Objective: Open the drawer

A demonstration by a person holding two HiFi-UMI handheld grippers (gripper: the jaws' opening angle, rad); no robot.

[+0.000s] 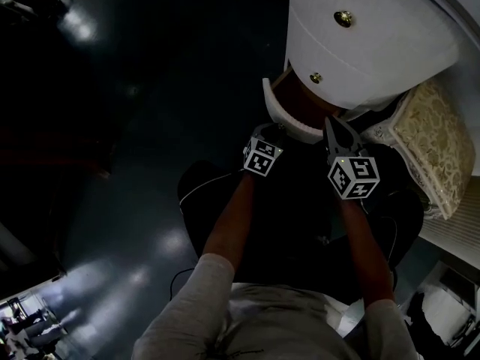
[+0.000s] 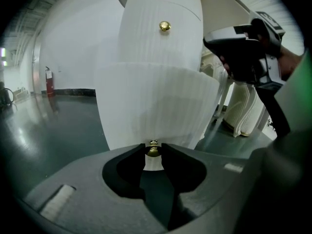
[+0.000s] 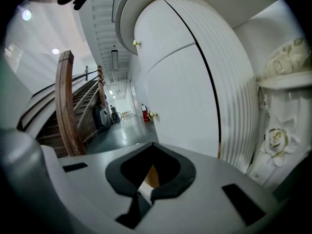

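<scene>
Head view looks down on a dark glossy floor (image 1: 112, 223) at the left, and toward the middle our left gripper (image 1: 276, 130) meets the front of a drawer (image 1: 283, 115). That drawer stands pulled out from a white rounded cabinet (image 1: 375, 43), with its brown inside showing. Just to the right, our right gripper (image 1: 331, 126) points at the drawer's rim; we cannot tell whether it touches. A cream carved piece (image 1: 431, 141) stands at the far right. Left gripper view shows that tool clamped on the drawer's brass knob (image 2: 153, 149), a pad pressing each side, with the ribbed drawer front bulging toward us above it. An upper knob (image 2: 165, 27) sits higher on the cabinet, and the right gripper hangs at the right edge. Right gripper view shows a wooden stair rail (image 3: 66, 106) at the left, the cabinet's curved side in the middle and a carved rose (image 3: 278, 138) at the right. Its jaw tips rest together with nothing between them.
</scene>
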